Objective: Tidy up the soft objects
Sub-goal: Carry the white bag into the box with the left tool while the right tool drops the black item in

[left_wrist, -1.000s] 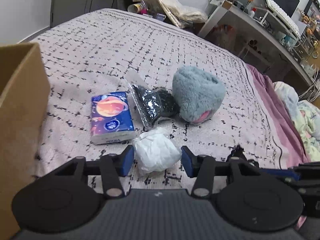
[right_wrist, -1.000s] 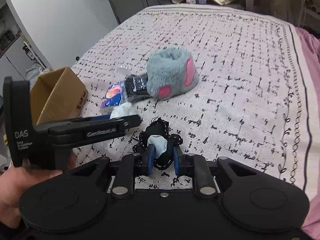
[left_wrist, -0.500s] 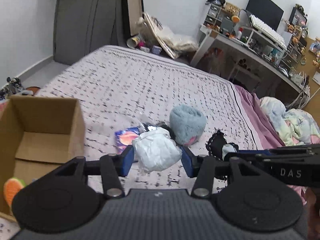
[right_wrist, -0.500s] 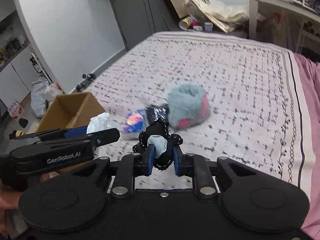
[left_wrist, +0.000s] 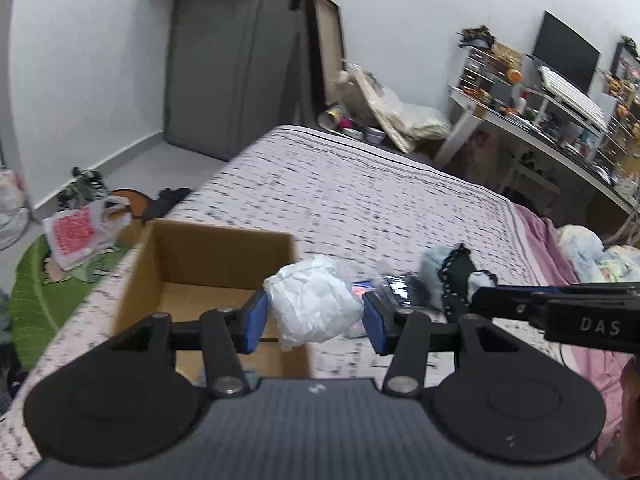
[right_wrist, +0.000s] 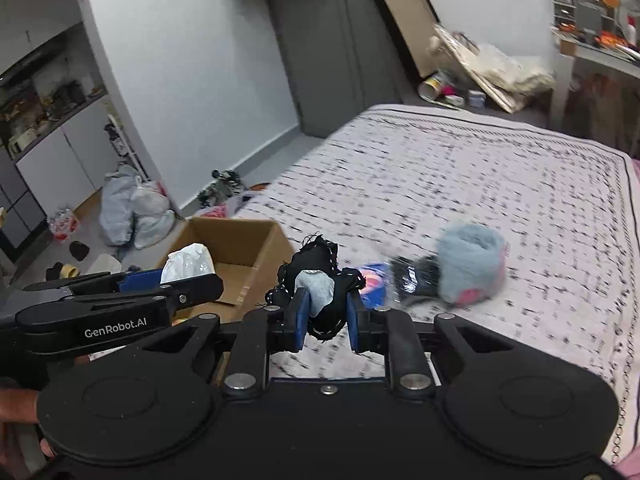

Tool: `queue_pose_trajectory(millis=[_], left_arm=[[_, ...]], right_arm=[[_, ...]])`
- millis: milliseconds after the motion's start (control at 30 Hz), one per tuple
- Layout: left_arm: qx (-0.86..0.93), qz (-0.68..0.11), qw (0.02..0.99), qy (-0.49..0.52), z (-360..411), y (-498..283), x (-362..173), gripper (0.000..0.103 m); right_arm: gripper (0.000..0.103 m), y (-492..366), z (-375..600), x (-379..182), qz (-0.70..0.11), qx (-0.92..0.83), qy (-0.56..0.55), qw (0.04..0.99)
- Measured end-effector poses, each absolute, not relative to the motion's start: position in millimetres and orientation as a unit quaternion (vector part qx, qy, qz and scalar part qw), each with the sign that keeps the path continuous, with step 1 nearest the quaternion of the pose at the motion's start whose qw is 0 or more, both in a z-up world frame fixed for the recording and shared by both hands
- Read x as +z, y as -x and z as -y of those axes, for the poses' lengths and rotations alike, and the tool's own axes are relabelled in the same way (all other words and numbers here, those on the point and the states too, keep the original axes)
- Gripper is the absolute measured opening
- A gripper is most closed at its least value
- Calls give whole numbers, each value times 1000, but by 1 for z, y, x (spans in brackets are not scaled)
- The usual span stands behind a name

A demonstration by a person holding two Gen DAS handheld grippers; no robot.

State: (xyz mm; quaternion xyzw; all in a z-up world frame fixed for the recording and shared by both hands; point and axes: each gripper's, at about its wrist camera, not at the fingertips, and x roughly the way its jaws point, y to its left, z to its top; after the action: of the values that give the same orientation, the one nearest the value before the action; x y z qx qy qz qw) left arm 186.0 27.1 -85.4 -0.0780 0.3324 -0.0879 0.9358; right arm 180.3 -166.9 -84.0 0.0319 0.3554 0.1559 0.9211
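Note:
My left gripper (left_wrist: 314, 322) is shut on a crumpled white wad (left_wrist: 312, 304) and holds it in the air at the near right corner of an open cardboard box (left_wrist: 216, 252). My right gripper (right_wrist: 327, 318) is shut on a black-and-grey fabric bundle (right_wrist: 318, 280), held above the bed to the right of the box (right_wrist: 240, 256). The bundle also shows in the left wrist view (left_wrist: 460, 276). A fluffy blue-grey plush (right_wrist: 472, 264), a dark shiny packet (right_wrist: 412, 276) and a planet-print tissue pack (right_wrist: 374, 286) lie on the bed.
The box stands at the left edge of the bed (right_wrist: 480, 168) with the patterned cover. Bags and clutter lie on the floor (right_wrist: 132, 208) to the left. A desk (left_wrist: 540, 132) with shelves stands at the far right. A grey wardrobe (left_wrist: 228, 72) is behind.
Both grippers have risen and swung left toward the box with their loads still held. The box now sits directly beyond my left gripper.

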Motion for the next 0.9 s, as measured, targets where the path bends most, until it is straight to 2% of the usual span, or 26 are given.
queue_pose_trajectory(millis=[400,900], left_arm=[[-20,-341,936,80,-88,-184,-88,50],[-4,-424,903,71,-105,-225,-125,50]], right_arm=[[20,-178,122,-75,-342,185,-24,921],[20,-189,93,-83,-354,221,-23,908]])
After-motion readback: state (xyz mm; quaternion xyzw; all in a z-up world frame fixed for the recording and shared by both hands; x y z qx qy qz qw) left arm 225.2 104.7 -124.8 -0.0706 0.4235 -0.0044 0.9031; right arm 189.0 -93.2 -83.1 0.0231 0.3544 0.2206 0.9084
